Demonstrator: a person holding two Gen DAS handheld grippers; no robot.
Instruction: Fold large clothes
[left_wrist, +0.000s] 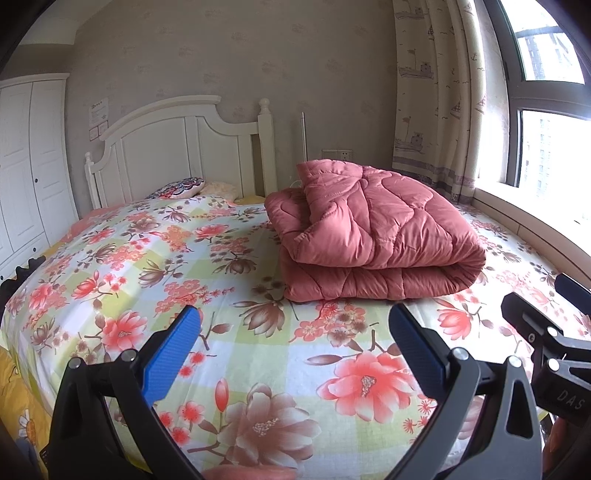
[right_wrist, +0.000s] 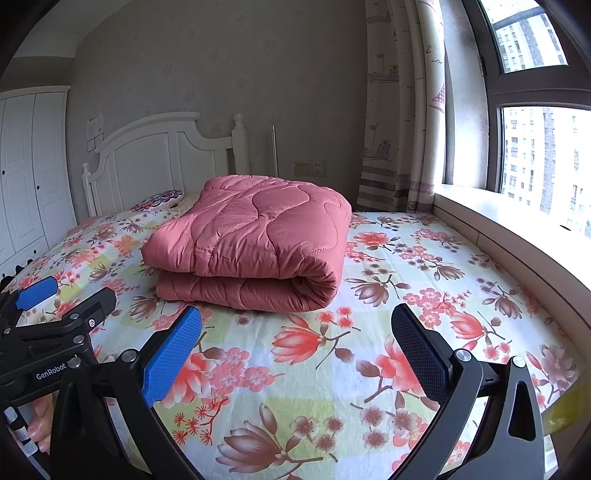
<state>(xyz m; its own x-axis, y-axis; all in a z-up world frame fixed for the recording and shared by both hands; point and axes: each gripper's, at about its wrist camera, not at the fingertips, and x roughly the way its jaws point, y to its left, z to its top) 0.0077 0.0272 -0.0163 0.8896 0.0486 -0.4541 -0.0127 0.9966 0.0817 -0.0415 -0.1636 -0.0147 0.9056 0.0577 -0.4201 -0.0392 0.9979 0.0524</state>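
A pink quilted comforter (left_wrist: 373, 232) lies folded into a thick stack on the floral bed sheet (left_wrist: 221, 266), toward the window side. The right wrist view shows the same comforter (right_wrist: 255, 240) ahead and slightly left, its rounded fold facing right. My left gripper (left_wrist: 295, 317) hovers open above the sheet, short of the comforter, with nothing between its blue pads. My right gripper (right_wrist: 297, 317) is open too, held over the sheet (right_wrist: 406, 266) in front of the stack. Each gripper shows at the edge of the other's view.
A white headboard (left_wrist: 177, 144) and a patterned pillow (left_wrist: 181, 186) are at the far end. A white wardrobe (left_wrist: 26, 166) stands on the left. The window sill (right_wrist: 517, 225) and curtain (right_wrist: 402, 110) border the bed on the right. A hand (right_wrist: 40, 421) holds the left gripper.
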